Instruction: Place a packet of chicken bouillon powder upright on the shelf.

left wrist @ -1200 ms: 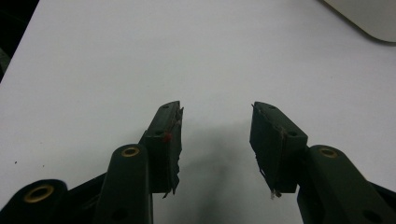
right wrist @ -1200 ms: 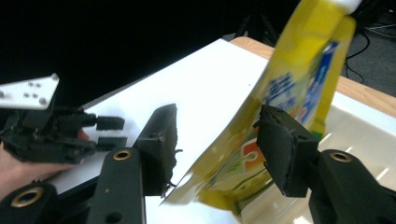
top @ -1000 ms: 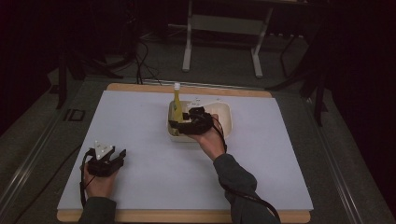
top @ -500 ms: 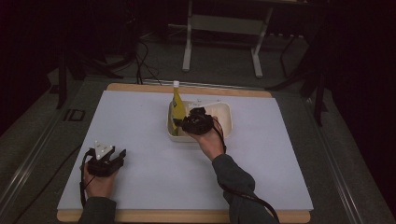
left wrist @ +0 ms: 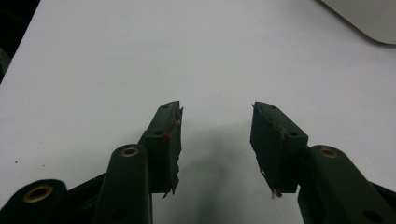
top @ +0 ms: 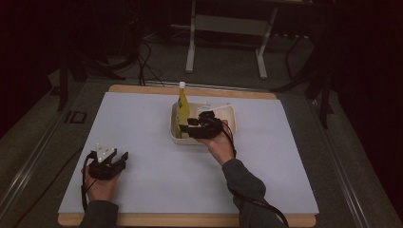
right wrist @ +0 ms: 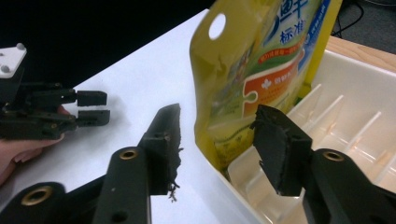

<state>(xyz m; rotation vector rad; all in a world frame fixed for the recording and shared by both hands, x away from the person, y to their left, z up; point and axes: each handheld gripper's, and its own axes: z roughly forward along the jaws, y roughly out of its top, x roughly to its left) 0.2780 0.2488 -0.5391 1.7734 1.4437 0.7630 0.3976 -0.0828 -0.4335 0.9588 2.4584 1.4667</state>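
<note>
Pouch (right wrist: pixel 261 70) upright in rack (right wrist: pixel 355 121), tool (right wrist: pixel 217 140) astride.

We see a yellow pouch (right wrist: pixel 261 70) with blue lettering and an orange panel, standing in a cream tray (top: pixel 227 114). Our black grippers work over a pale lavender-white mat (top: pixel 142 123) on a tan wooden table (top: pixel 190 220)

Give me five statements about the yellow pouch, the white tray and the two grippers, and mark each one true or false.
1. The yellow pouch stands upright in the white tray. True.
2. The right gripper is clamped on the pouch. False: its jaws stand apart, just reopened, with the pouch's lower edge between them.
3. The left gripper holds nothing. True.
4. The left gripper rests inside the tray. False: it sits over the bare white mat, away from the tray.
5. The pouch has a white cap. True.
</note>
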